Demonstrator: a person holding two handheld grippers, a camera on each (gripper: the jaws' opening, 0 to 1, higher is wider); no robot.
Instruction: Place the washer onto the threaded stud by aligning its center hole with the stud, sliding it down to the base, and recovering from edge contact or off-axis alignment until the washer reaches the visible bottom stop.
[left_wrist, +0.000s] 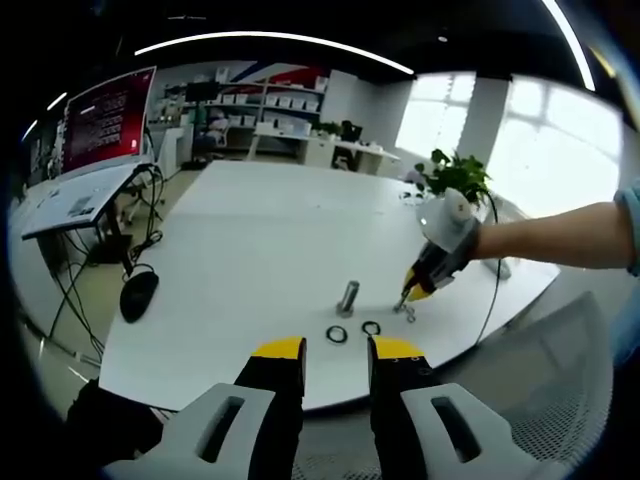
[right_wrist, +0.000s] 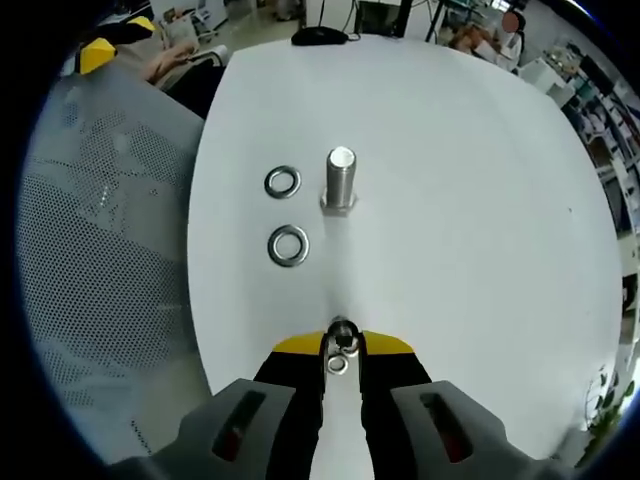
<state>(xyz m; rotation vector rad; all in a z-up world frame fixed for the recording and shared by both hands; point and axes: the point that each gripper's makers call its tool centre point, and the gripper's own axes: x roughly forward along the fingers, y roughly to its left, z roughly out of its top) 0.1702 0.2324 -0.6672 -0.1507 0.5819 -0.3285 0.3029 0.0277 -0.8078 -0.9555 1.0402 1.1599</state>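
A short threaded steel stud (left_wrist: 348, 298) (right_wrist: 341, 180) stands upright on the white table (left_wrist: 260, 250) (right_wrist: 450, 200). Two loose washers (left_wrist: 337, 334) (left_wrist: 371, 328) lie flat beside it, seen also in the right gripper view (right_wrist: 283, 182) (right_wrist: 288, 245). My right gripper (right_wrist: 341, 347) is shut on a third washer (right_wrist: 340, 335), held on edge between the yellow tips, low over the table and short of the stud. In the left gripper view the right gripper (left_wrist: 405, 306) hovers just right of the stud. My left gripper (left_wrist: 337, 352) stands open and empty at the table's near edge.
A mesh chair back (right_wrist: 100, 250) (left_wrist: 560, 400) sits against the table edge. A black mouse (left_wrist: 138, 295) with cables hangs off the left side, near a monitor (left_wrist: 108, 120). A potted plant (left_wrist: 455, 180) stands at the far right. The person's forearm (left_wrist: 560, 235) reaches in.
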